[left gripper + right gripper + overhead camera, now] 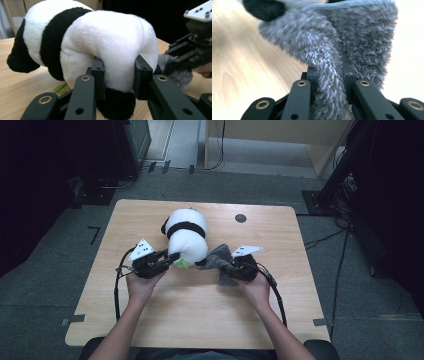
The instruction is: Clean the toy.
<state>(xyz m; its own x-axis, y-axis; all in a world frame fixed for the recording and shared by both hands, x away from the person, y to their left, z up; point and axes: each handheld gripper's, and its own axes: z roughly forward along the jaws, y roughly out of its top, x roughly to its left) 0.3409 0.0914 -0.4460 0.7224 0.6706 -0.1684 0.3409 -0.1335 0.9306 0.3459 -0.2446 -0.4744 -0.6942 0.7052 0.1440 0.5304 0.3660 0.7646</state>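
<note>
A black-and-white plush panda (186, 235) lies on the wooden table (150, 320), near its middle. My left gripper (171, 258) is shut on the panda's near end; in the left gripper view the jaws pinch the white plush (112, 45) between them. A fluffy grey cloth (220, 257) sits just right of the panda. My right gripper (231, 266) is shut on this cloth, and in the right gripper view a fold of grey fur (329, 75) is squeezed between its jaws. A small green piece (182, 264) pokes out under the panda.
A dark round spot (240, 218) marks the table at the back right. Black equipment stands (340, 180) and cables (320, 240) lie on the grey floor beyond the table. Bare wood stretches in front of both hands.
</note>
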